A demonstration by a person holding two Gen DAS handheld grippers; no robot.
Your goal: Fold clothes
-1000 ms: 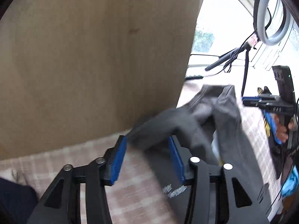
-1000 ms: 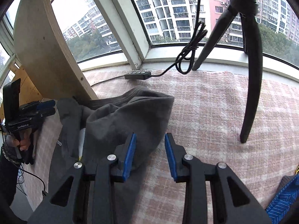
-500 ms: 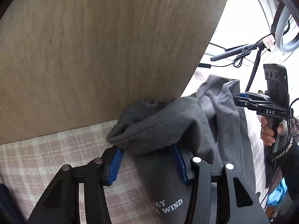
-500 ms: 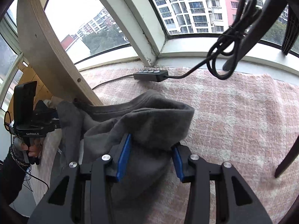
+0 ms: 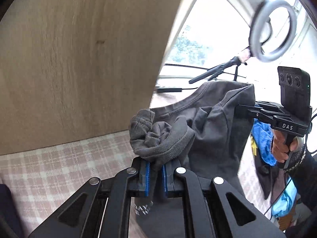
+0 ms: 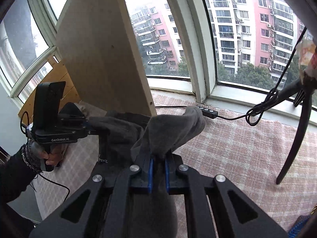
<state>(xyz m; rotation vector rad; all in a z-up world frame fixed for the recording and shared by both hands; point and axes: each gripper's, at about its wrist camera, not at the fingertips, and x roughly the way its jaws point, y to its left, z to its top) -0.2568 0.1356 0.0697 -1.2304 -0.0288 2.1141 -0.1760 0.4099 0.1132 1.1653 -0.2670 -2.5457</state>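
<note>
Grey top [image 5: 216, 130] held up over the plaid cloth [image 6: 247, 138], pinched at both ends.
Left fingers [image 5: 155, 175] clamp one bunched cuff; right fingers [image 6: 158, 171] clamp another fold. Its white lettering is creased and unreadable, its lower part cut off.

In the left wrist view the garment [image 5: 214, 130] hangs over the checked cloth [image 5: 59, 164], one bunch between the pads of the left claw [image 5: 155, 175] at 6 o'clock, another corner in the right claw [image 5: 255, 107] at 3 o'clock. A wooden panel [image 5: 79, 59] stands behind at 10 o'clock, a ring light [image 5: 273, 29] at 1 o'clock. In the right wrist view a cable remote [image 6: 208, 112] lies beyond the garment, a tripod leg [image 6: 293, 144] at 3 o'clock.
</note>
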